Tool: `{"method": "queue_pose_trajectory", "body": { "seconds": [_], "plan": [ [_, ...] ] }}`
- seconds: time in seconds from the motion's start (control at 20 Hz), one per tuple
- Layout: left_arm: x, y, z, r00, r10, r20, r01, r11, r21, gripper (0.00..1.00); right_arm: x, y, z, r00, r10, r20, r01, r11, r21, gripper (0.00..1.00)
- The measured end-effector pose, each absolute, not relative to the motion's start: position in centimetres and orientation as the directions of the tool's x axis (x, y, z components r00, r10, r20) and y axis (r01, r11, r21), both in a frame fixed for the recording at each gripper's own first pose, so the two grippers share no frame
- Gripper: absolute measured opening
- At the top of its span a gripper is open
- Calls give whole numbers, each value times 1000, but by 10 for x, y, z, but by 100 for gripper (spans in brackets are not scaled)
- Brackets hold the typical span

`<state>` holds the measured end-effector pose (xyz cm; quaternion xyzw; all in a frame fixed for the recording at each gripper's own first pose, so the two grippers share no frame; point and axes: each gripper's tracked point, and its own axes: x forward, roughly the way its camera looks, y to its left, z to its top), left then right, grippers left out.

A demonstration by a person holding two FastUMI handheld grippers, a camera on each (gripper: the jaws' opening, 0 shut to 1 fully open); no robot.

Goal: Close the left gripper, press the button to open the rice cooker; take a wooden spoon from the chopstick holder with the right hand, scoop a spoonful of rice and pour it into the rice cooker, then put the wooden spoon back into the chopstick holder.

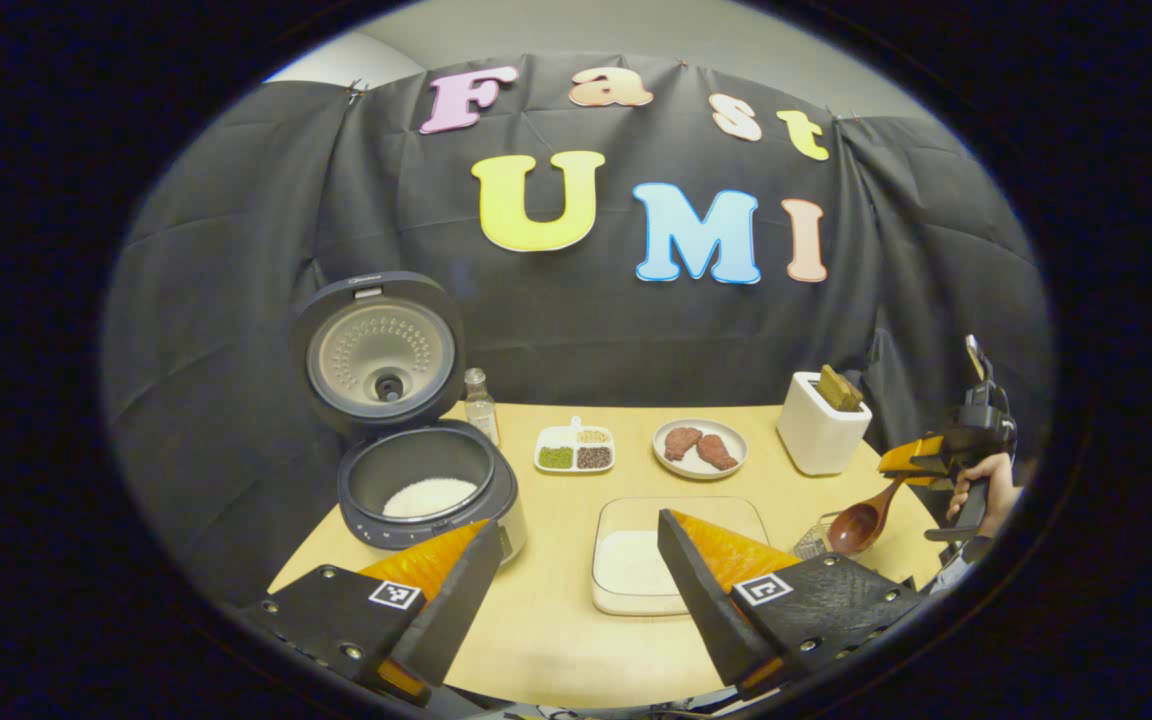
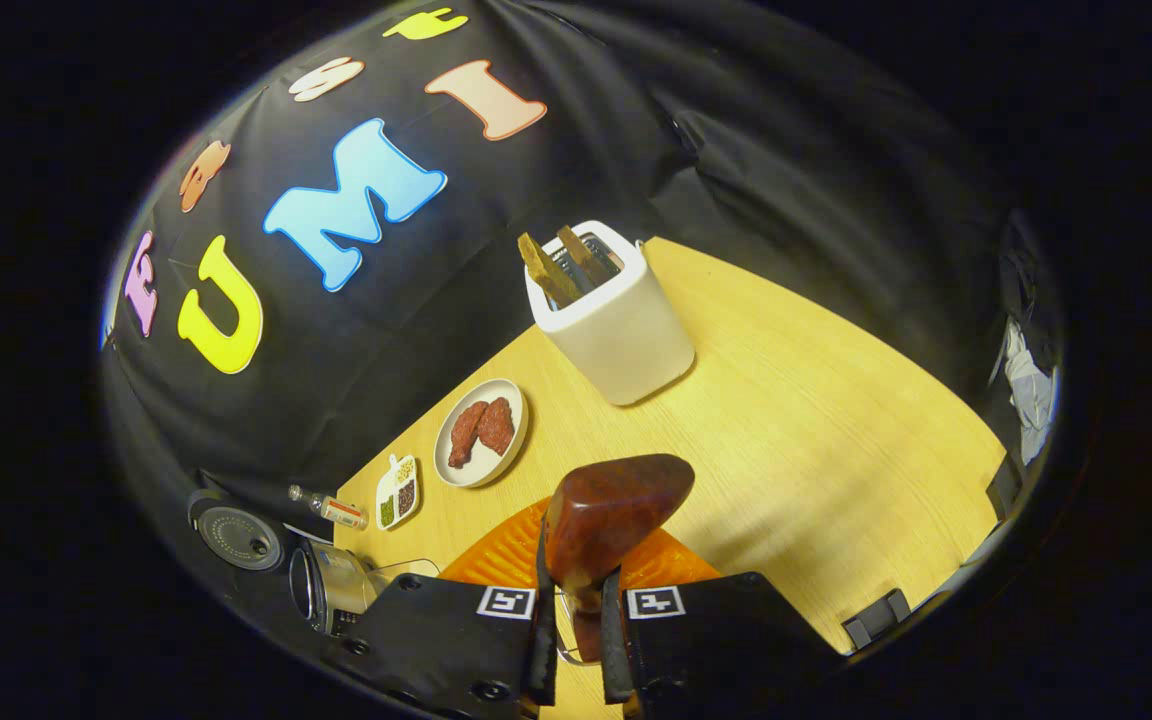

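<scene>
White rice in open rice cooker [image 1: 431,480]; right tongs [image 2: 572,620] grasp wooden spoon [image 2: 611,515]; left tongs [image 1: 576,575] released.

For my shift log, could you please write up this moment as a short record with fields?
rice cooker: lid open, white rice inside
wooden spoon: clamped between the right gripper fingers, bowl looks empty
left gripper: open, holding nothing
rice tray: on the table, white rice in it
toaster: two slices sticking up
plate: two pieces of meat
</scene>
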<state>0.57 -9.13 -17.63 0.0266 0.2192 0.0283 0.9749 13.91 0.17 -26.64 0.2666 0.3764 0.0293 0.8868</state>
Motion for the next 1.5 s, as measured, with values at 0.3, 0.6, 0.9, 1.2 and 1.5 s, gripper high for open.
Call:
{"method": "queue_pose_trajectory", "body": {
  "seconds": [0.3,0.6,0.9,1.2,1.5],
  "plan": [
    [-40,-82,-181,883,181,-432,-166,983,72,99,141,13,-292,721,259,-643,83,889,450,18],
    [-47,-46,-183,859,242,-451,-269,963,5,97,126,22,-295,706,281,-650,74,884,463,18],
    [-6,11,-140,881,296,-370,-297,953,54,97,103,11,-277,722,269,-637,90,877,472,96],
    [52,72,-66,917,319,-238,-312,948,69,97,56,-23,-266,730,129,-671,93,954,285,98],
    [129,135,-18,910,381,-166,-370,924,93,97,14,-13,-228,774,75,-628,28,988,152,98]
  ]
}}
